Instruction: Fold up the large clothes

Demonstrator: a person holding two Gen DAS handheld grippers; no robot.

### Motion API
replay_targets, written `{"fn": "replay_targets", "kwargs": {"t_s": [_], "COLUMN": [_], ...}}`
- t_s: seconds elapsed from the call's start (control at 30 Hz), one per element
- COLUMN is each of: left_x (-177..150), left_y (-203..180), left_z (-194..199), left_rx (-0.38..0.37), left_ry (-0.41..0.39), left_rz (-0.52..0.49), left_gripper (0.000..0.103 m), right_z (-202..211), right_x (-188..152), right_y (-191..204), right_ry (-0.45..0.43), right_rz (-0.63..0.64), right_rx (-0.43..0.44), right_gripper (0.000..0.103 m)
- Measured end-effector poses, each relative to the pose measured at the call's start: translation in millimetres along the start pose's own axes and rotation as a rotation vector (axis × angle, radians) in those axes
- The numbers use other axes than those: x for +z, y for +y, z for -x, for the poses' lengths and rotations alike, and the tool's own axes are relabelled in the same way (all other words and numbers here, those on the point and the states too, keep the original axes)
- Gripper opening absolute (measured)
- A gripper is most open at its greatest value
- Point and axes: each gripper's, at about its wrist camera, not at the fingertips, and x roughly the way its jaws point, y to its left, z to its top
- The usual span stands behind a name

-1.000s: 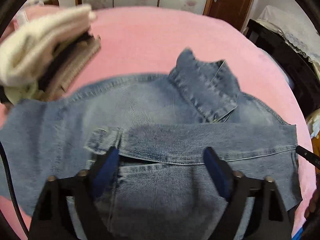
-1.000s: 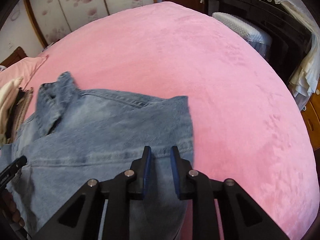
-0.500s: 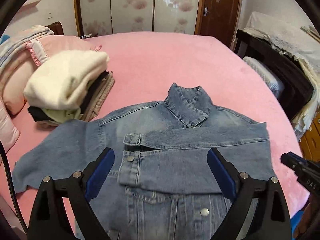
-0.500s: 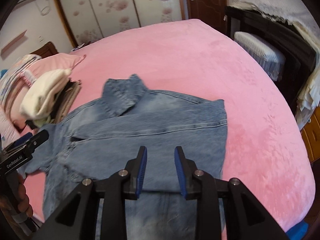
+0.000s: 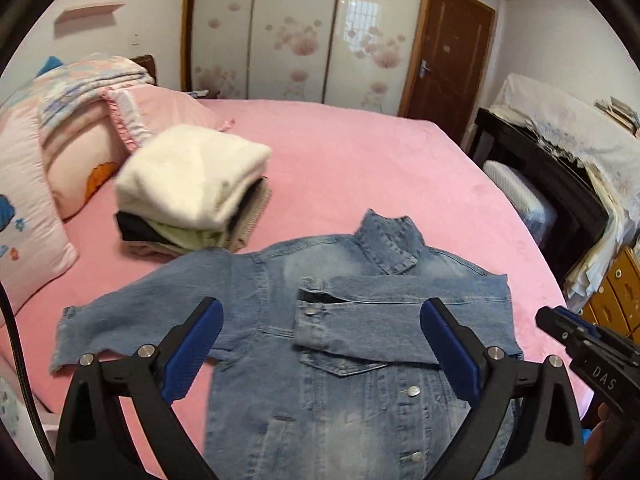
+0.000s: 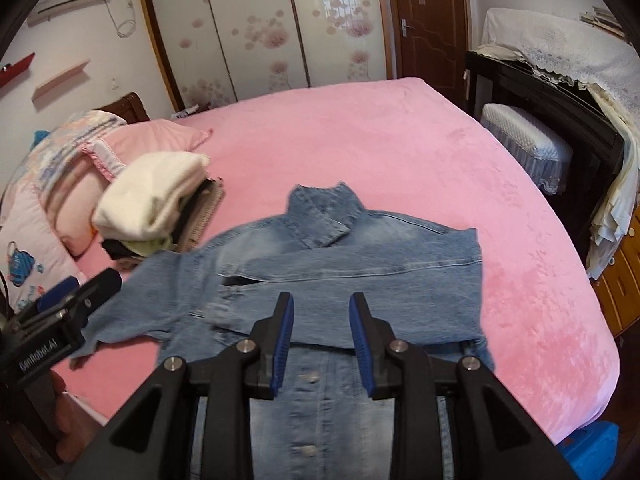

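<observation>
Left wrist view, denim jacket (image 5: 360, 344) on pink bed (image 5: 360, 152), one sleeve folded

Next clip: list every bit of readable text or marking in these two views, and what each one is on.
"DAS" on the body of the right gripper, seen from the left wrist view.
"GenRobot.AI" on the body of the left gripper, seen from the right wrist view; soft, but it reads that way.
Nothing readable on the denim jacket, the pillow or the wardrobe doors.
</observation>
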Motion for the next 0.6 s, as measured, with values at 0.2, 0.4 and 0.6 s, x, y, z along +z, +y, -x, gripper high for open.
{"fn": "replay_targets", "kwargs": {"t_s": [0.2,0.4,0.6], "left_x": [-13.7,-27.2,-40.0], "left_y": [50.7,105.8,161.3], "left_z": [31.5,46.0,36.9], "left_rx": [0.05,0.093,0.174], "left_ry": [-0.034,-0.037,-0.01], "left_rz": [0.056,0.138,0.237], "left_gripper": [0.099,0.099,0.099], "right_z": [17.4,24.0,19.0], "right_x": [-4.8,-7.9,-14.5], "right_y": [44.5,88.6,138.3], "right_ry": [-0.042,-0.056,-0.054], "right_rz": [0.031,0.059,0.136], "right_rx": [0.024,0.084,0.14], "right_gripper": [0.029,0.029,0.029]}}
